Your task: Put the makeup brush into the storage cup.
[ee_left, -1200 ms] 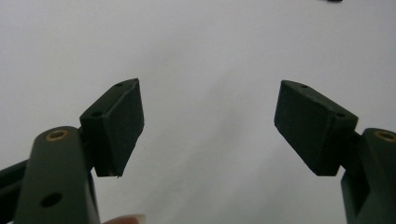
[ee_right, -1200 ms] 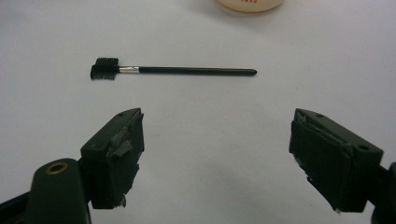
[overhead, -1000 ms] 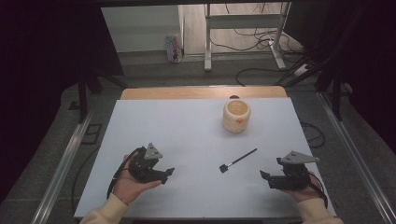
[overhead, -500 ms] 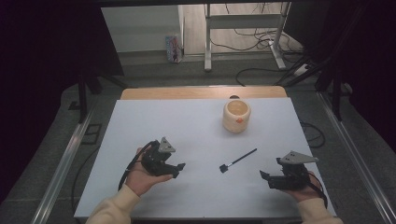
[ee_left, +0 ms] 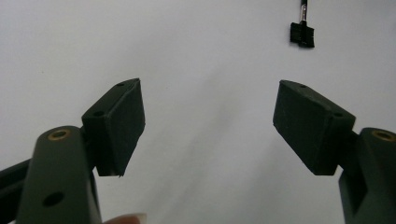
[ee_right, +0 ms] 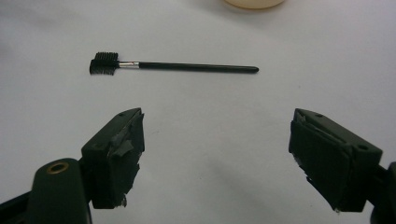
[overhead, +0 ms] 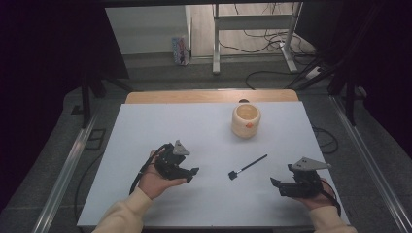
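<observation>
On the white bench (overhead: 145, 126), the small black brush (overhead: 247, 167) lies flat toward the near edge, right of the middle, between the left tongs (overhead: 187, 172) and right tongs (overhead: 279, 184), both spread wide and holding nothing, with a cream cup (overhead: 246, 120) farther back.

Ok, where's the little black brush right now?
In the high view the brush lies flat on the white table, right of centre, between the two hand-held grippers and in front of the cream cup, touching neither.
</observation>
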Tool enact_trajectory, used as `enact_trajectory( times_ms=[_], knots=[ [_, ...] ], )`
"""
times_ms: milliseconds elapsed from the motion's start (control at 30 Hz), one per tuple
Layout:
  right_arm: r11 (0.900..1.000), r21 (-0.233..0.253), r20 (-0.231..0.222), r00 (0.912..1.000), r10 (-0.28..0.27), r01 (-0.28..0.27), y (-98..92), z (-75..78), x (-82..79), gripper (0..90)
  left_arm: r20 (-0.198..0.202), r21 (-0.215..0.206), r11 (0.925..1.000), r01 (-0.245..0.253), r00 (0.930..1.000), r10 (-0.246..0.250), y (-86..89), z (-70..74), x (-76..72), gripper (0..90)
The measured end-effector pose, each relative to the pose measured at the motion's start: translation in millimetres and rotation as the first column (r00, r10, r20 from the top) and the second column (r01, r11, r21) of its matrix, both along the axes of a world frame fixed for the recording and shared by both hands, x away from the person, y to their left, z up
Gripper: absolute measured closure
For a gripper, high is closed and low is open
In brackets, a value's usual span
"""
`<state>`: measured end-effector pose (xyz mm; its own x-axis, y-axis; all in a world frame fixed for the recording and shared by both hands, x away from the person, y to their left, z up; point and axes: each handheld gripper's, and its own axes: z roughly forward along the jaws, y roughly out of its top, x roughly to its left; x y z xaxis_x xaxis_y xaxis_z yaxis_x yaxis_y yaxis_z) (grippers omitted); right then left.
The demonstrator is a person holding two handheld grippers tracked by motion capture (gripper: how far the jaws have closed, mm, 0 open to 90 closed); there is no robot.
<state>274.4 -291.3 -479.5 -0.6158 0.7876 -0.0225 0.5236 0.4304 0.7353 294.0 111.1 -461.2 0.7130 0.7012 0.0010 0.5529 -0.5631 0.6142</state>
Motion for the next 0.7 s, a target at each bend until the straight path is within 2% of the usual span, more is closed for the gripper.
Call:
enact_trajectory(
  times_ms=[433,700],
  knots=[
    [1.0,-0.002,0.001,1.0,0.003,-0.003,-0.3,-0.3,0.0,18.4,-0.006,-0.012,0.9997,0.02,0.9998,-0.02,-15.0,2.8,12.7,25.6],
    [1.0,-0.004,-0.001,1.0,0.005,-0.005,-0.4,-0.8,0.3,18.4,-0.024,-0.013,0.9996,0.027,0.9993,-0.027,-26.8,-0.5,21.7,25.7]
  ],
)
